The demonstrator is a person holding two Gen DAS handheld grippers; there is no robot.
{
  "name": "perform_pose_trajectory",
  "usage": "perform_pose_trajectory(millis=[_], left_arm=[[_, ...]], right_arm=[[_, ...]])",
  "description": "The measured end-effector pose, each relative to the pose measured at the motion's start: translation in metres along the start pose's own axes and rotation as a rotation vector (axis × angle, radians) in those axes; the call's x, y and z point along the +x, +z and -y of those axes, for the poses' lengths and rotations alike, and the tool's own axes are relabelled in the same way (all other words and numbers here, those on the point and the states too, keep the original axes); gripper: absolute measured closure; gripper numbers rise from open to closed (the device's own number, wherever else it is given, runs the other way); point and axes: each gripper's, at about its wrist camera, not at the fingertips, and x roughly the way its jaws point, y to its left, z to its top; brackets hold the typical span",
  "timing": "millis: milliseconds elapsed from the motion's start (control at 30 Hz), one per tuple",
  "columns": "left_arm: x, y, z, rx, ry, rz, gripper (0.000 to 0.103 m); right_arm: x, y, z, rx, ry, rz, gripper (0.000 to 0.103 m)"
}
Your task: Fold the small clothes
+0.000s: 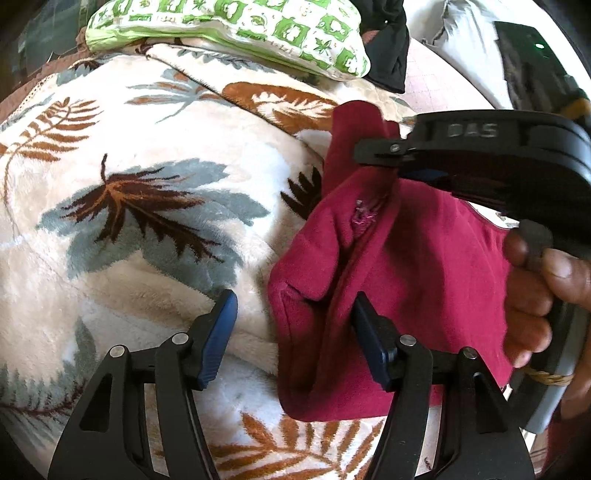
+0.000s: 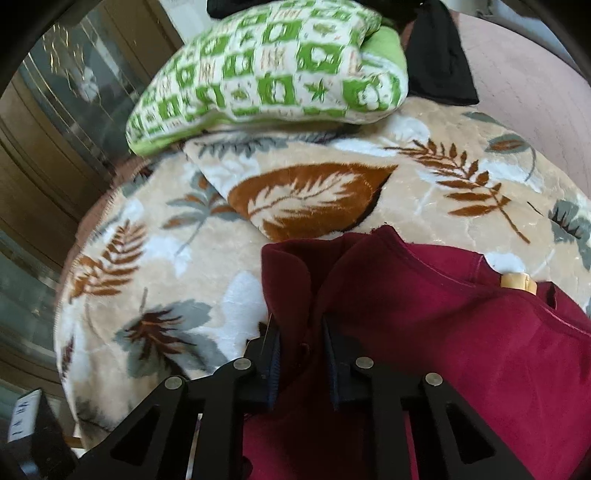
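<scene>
I'm working over a leaf-print blanket (image 1: 129, 221) with a green pillow (image 1: 229, 29) lying at its far edge. The maroon garment (image 1: 406, 277) is hanging bunched above it, my right gripper (image 2: 301, 362) pinching a fold. My left gripper (image 1: 291, 332) is gaping wide, holding nothing.

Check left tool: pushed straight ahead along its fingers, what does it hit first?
Probably the leaf-print blanket. The left tool is open, with plush blanket showing between its fingers. The maroon garment hangs by its right finger and might brush it first; depth is unclear.
</scene>
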Motion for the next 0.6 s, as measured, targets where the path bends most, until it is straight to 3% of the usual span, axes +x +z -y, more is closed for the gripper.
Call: perform_pose_trajectory(millis=[133,200,300,467,600], left_arm=[[0.001,0.001,0.008,0.031,-0.047,0.002,0.040],[0.001,0.001,0.017,0.059,-0.113,-0.023,0.061],[-0.012,-0.001,0.037,0.115,-0.140,0.009,0.076],[-0.044,-0.006,0.102,0.259,-0.245,0.045,0.081],[-0.049,-0.018,0.167,0.381,-0.319,0.025,0.082]], right_arm=[[-0.021,0.000,0.004,0.005,0.038,0.033,0.085],[-0.034,-0.001,0.009,0.015,0.052,0.055,0.085],[-0.054,-0.003,0.019,0.024,0.066,0.086,0.086],[-0.110,-0.012,0.051,0.024,0.036,0.154,0.086],[-0.159,-0.028,0.096,0.062,-0.017,0.214,0.087]])
